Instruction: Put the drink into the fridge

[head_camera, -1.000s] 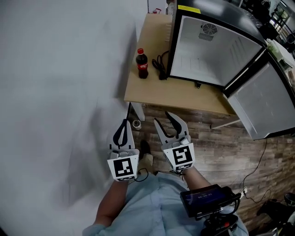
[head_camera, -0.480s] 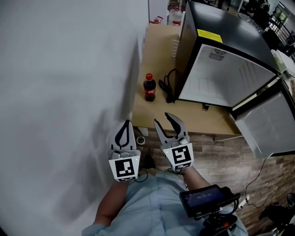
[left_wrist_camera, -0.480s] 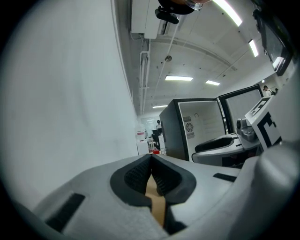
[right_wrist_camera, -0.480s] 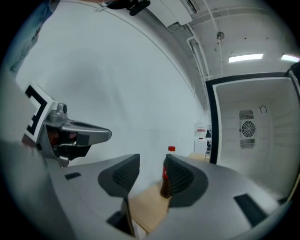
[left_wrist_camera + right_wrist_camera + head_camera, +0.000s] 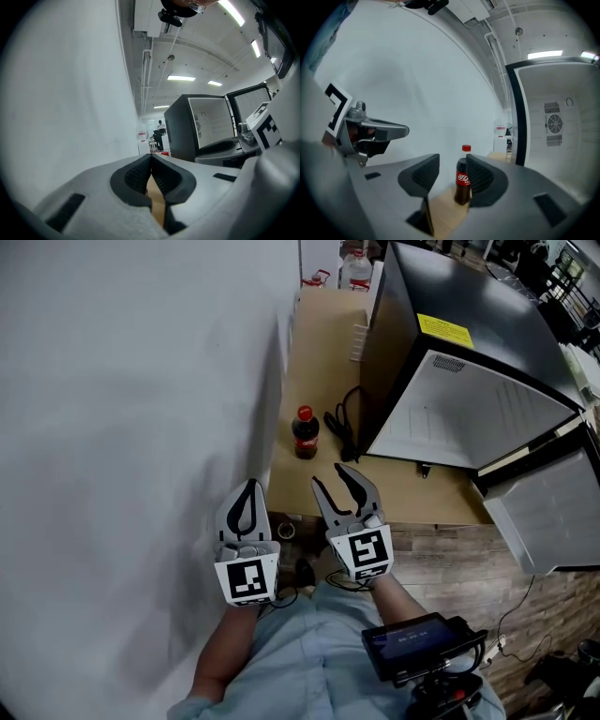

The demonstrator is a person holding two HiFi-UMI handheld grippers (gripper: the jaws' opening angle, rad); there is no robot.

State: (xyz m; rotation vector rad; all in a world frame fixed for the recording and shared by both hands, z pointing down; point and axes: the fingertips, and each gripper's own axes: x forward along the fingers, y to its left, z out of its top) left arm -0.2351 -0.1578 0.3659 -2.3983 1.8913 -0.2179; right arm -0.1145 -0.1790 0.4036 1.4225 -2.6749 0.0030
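Can't read the label on the bottle (image 5: 305,432) from the head view: too small. Loses the fridge door (image 5: 548,521) past that view's right edge. Hides the bottle's right side behind a jaw in the right gripper view.

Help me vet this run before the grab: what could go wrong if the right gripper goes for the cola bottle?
1. The cola bottle lines up off-centre, toward one jaw of the open right gripper; a straight approach might knock it over.
2. The black cable lies coiled just beside it and could snag.
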